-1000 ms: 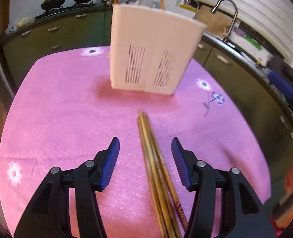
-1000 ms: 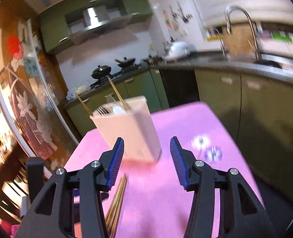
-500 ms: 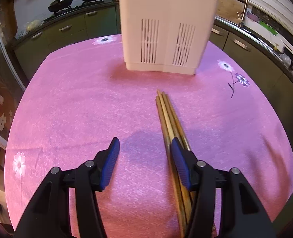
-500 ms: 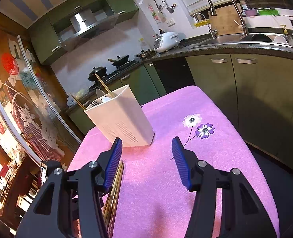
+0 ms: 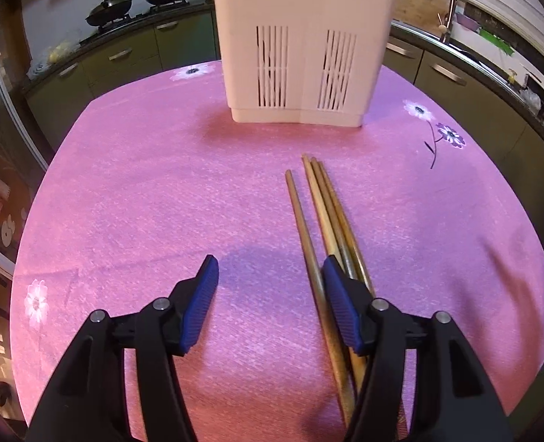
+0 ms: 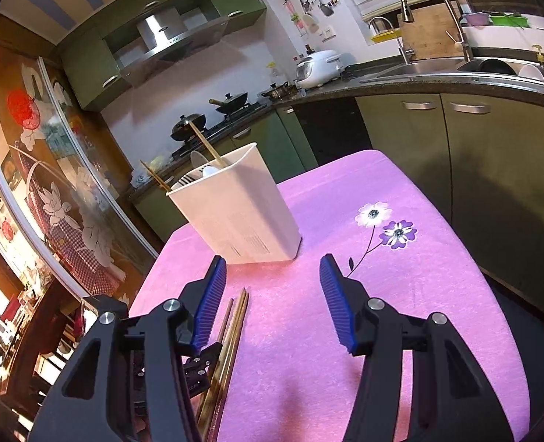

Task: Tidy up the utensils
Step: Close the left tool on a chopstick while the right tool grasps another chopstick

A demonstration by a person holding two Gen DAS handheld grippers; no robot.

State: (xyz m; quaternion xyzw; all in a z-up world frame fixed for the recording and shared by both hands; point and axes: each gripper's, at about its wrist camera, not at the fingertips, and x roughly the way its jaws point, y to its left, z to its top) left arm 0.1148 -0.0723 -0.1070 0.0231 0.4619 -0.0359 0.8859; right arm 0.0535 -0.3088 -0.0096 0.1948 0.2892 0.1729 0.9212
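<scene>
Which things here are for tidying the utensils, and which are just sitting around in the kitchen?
For the job:
chopsticks loose on the pink cloth
white holder, already with chopsticks, a fork and a spoon inside
left gripper, jaws open, one finger resting on the chopsticks
right gripper, jaws open

Just sitting around:
woks
rice cooker
tap
cutting board

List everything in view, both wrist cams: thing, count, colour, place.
chopsticks: at least three, tan wood, loose on the cloth; one lies slightly apart to the left
utensil holder: one, white, slotted, upright at the far side of the cloth; holds chopsticks, a fork and a spoon
tablecloth: one, pink, flower prints
woks: two, black, on the stove
rice cooker: one, white, on the counter
faucet: one, steel, over the sink
left tool: open, low over the cloth, right finger on the chopsticks
right tool: open, empty
</scene>
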